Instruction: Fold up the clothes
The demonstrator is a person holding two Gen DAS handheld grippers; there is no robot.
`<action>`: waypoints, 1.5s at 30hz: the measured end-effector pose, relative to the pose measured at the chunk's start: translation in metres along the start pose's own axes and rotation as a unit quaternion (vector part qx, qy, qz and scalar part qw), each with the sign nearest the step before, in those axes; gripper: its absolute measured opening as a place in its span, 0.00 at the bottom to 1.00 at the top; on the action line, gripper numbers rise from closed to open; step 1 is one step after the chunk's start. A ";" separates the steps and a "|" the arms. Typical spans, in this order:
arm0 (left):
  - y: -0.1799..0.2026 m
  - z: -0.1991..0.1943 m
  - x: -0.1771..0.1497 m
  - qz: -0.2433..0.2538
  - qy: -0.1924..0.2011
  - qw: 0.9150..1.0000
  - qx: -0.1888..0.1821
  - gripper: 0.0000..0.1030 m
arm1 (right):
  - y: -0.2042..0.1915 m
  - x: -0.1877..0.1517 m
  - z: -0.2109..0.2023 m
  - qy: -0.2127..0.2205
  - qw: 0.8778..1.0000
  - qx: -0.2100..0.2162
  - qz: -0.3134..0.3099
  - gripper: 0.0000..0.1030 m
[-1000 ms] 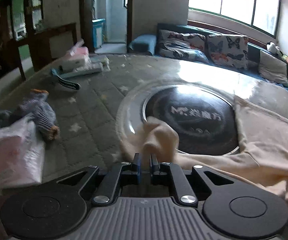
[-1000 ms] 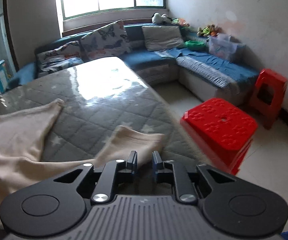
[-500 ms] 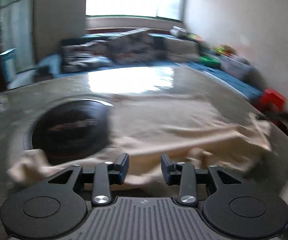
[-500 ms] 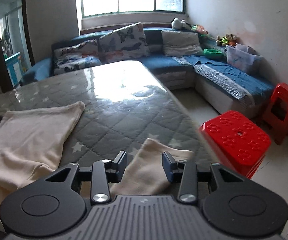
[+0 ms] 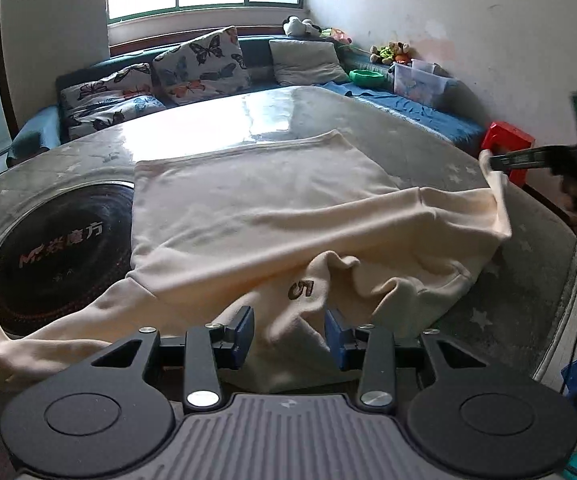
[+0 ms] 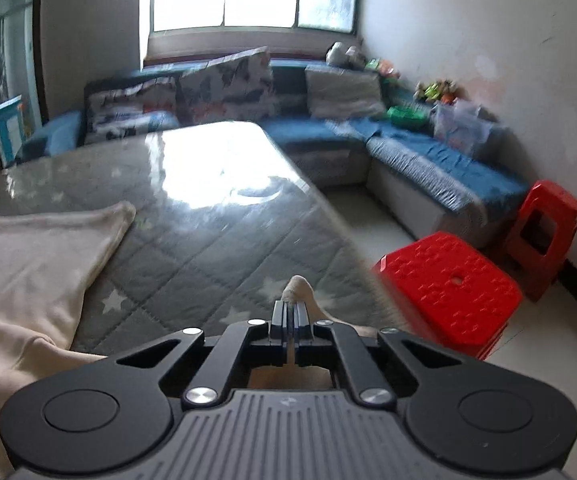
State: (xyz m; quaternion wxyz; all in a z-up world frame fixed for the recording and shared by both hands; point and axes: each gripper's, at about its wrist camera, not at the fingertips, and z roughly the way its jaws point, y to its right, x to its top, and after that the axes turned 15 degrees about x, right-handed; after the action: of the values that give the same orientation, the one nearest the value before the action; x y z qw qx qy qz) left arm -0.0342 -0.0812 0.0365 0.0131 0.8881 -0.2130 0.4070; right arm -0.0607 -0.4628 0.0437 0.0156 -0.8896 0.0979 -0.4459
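A cream sweatshirt (image 5: pixel 256 200) with a small "5" mark lies spread on the grey quilted table (image 5: pixel 536 248). My left gripper (image 5: pixel 288 330) is open, its jaws either side of the bunched collar part at the near edge. My right gripper (image 6: pixel 289 310) is shut on the cuff of the right sleeve (image 6: pixel 298 286) and holds it above the table; it also shows in the left wrist view (image 5: pixel 492 160) at the right, with the sleeve stretched up to it. The left sleeve (image 5: pixel 28 340) trails over the black round hob.
A black round hob (image 5: pixel 48 240) is set in the table on the left. Red stools (image 6: pixel 448 284) stand on the floor beyond the table's right edge. A blue sofa (image 6: pixel 328 128) with cushions runs along the far wall.
My left gripper let go of the left sleeve, opened and swung right to the collar. My right gripper opened, then shut on the right sleeve cuff and lifted it.
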 end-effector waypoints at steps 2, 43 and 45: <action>0.000 0.000 0.000 0.001 0.004 1.000 -0.002 0.37 | 0.011 -0.004 -0.022 0.016 1.000 -0.008 0.016 0.02; -0.006 -0.055 -0.030 0.076 0.059 0.993 -0.075 0.08 | -0.118 -0.012 -0.060 -0.067 0.942 0.283 -0.168 0.30; -0.010 -0.057 -0.028 0.073 0.060 0.990 -0.102 0.09 | -0.136 -0.019 -0.055 -0.083 0.931 0.301 -0.190 0.30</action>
State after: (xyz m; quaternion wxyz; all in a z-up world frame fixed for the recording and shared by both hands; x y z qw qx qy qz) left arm -0.0880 -0.0508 0.0558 0.0870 0.8383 -0.3163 0.4355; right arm -0.0936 -0.3226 0.0769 0.2059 -0.8789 -0.2140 -0.3733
